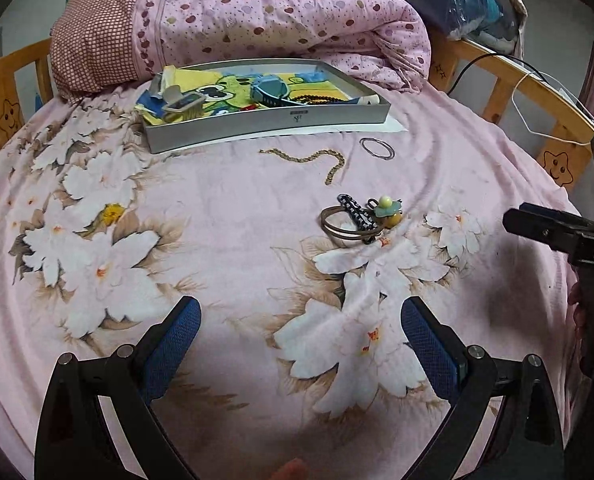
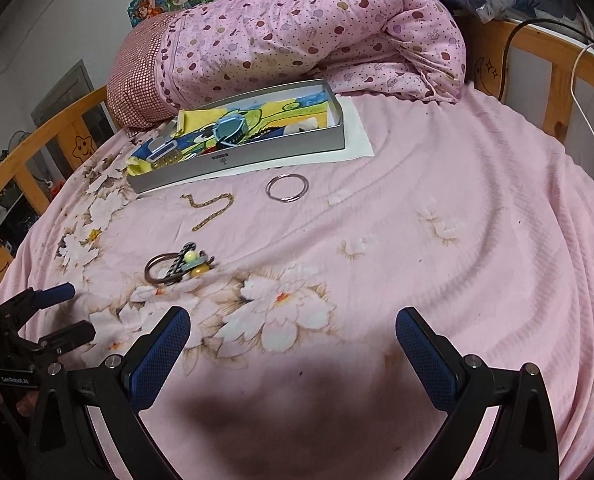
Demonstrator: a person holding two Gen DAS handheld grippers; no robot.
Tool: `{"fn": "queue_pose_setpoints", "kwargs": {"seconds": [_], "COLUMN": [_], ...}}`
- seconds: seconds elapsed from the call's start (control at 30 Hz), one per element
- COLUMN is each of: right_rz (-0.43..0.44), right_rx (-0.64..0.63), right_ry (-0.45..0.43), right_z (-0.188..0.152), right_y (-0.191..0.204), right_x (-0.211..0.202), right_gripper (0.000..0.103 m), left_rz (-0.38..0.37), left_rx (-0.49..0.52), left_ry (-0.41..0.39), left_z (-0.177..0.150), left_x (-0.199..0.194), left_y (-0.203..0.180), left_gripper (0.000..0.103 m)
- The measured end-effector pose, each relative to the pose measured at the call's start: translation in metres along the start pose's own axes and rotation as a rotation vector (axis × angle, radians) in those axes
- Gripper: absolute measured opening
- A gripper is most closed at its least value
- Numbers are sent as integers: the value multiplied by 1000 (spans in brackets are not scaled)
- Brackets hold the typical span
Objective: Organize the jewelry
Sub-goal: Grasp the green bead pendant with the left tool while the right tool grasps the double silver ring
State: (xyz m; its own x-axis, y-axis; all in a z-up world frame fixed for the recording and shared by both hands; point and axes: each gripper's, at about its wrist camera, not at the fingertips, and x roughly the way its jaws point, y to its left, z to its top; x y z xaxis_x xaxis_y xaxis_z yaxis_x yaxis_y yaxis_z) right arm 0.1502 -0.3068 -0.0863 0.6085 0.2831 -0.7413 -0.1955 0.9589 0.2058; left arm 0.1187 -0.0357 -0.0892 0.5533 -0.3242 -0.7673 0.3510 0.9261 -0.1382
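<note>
Currently the tray (image 1: pixel 265 130) holds several pieces; the chain (image 1: pixel 309 158), rings (image 1: pixel 377 148) and bangle cluster (image 1: pixel 357 220) lie on the bed, unsorted. Left gripper (image 1: pixel 301 320) and right gripper (image 2: pixel 293 332) gape wide, empty.

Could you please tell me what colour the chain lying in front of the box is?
Gold; the chain shows best in the left wrist view.

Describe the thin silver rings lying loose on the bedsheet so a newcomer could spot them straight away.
Start at the grey tray in front of the rolled pink quilt. On the pink floral sheet just before the tray's front wall, near its right end, lie the silver rings. They are plain, thin, overlapping hoops, unlike the gold chain to their left and the bronze bangle tangled with beads nearer the camera.
</note>
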Motion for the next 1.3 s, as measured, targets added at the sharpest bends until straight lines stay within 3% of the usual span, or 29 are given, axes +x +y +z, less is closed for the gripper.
{"fn": "queue_pose_setpoints", "kwargs": {"seconds": [0.3, 0.8, 0.87, 1.03, 1.3], "right_rz": [24, 131, 146, 199, 231], "right_rx": [-16, -82, -89, -117, -186], "right_ry": [-1, -6, 2, 33, 97], "right_z": [16, 77, 84, 99, 109], "right_y": [-15, -50, -50, -46, -32], "right_x": [16, 63, 73, 97, 135], "right_gripper": [103, 103, 103, 103, 86], "left_rz": [-46, -97, -103, -120, -148], "left_rx": [21, 247, 282, 306, 242], "left_ry": [15, -54, -65, -41, 10], "left_z": [15, 38, 41, 44, 52], "left_x": [22, 53, 56, 70, 87], "left_y": [-6, -46, -52, -58, -48], "left_gripper": [98, 96, 92, 72, 46]}}
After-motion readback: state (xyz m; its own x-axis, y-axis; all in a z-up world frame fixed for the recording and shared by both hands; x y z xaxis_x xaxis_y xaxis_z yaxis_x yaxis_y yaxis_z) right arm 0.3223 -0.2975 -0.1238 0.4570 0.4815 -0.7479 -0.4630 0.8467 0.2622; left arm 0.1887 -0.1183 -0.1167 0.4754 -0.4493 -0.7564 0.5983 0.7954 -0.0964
